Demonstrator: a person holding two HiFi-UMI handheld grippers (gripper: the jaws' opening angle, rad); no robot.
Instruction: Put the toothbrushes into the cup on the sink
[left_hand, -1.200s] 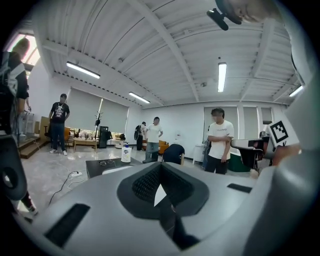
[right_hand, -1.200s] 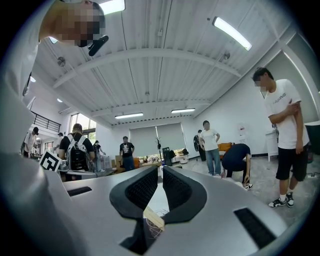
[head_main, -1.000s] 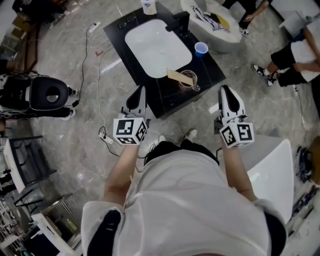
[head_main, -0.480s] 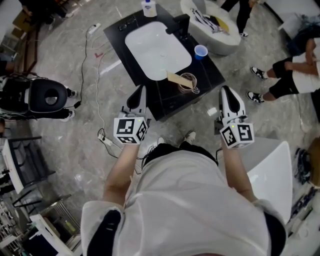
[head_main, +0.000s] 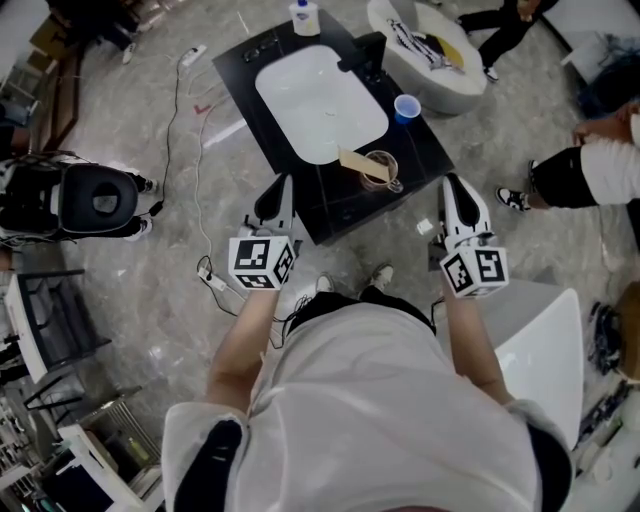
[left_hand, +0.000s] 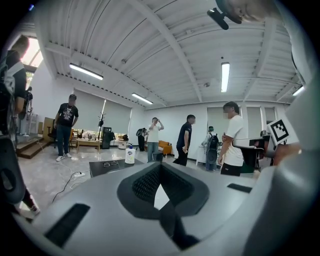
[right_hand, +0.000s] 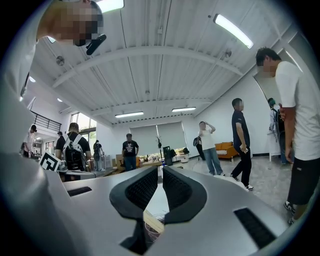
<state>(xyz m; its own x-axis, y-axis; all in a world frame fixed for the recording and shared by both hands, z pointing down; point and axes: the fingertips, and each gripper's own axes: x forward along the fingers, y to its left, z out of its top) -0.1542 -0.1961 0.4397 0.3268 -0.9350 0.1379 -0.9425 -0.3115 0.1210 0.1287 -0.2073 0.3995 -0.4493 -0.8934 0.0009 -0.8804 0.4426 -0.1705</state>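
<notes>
A black sink counter (head_main: 335, 205) with a white basin stands ahead of me. On its near right part is a clear brownish cup (head_main: 380, 170), and a beige toothbrush (head_main: 353, 161) leans out of it to the left. My left gripper (head_main: 277, 186) hangs shut and empty before the counter's near left corner. At the near right corner my right gripper (head_main: 450, 186) is also shut with nothing in it. In the right gripper view the cup (right_hand: 150, 231) and toothbrush (right_hand: 153, 220) show low between the jaws (right_hand: 161, 171). The left gripper (left_hand: 159, 169) shows its jaws meeting at the tips.
A blue cup (head_main: 405, 106) and a soap bottle (head_main: 305, 16) stand on the counter, with glasses (left_hand: 107, 163) at its far end. A white round tub (head_main: 440, 75) lies beyond. A black chair (head_main: 95, 198) is at left, cables (head_main: 208, 274) on the floor, people's legs (head_main: 585, 170) at right.
Both grippers stay where they were. The head view has shifted slightly, and the people at the right edge have moved.
</notes>
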